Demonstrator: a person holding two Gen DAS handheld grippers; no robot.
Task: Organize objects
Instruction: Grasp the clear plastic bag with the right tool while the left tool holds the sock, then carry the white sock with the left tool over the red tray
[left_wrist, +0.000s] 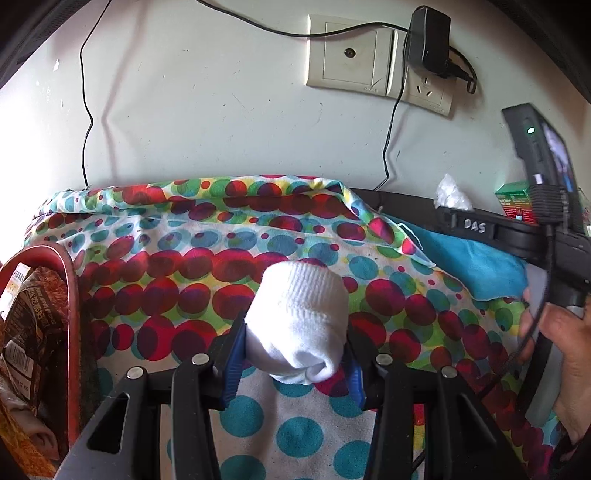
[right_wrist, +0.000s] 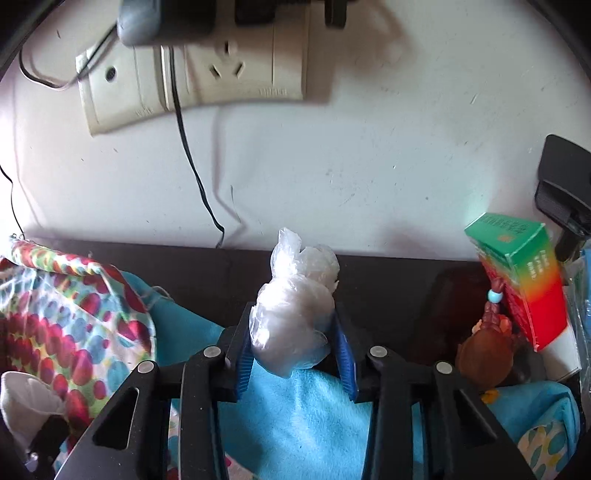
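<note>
Left wrist view: the left gripper (left_wrist: 295, 354) is clamped on a rolled white sock (left_wrist: 299, 325), held above a dotted cloth (left_wrist: 207, 258) that covers the surface. Near left, a red-rimmed basket (left_wrist: 72, 295) holds a brown snack packet (left_wrist: 33, 314). At right, a hand (left_wrist: 565, 354) grips the other tool's handle. Beyond the dotted cloth lie a blue towel (left_wrist: 472, 266) and a dark ledge; the wall behind carries a socket plate (left_wrist: 369, 59), a plugged black adapter (left_wrist: 428, 40) and hanging cables.

Right wrist view: the right gripper (right_wrist: 295, 339) is closed on a crumpled clear plastic bag (right_wrist: 295, 314), its pads pressing both sides, above the blue towel (right_wrist: 295, 413). Near right sits a brown figurine (right_wrist: 487, 343), touching a green-and-red carton (right_wrist: 524, 280) leaning behind it. The dotted cloth (right_wrist: 66, 314) lies left.
</note>
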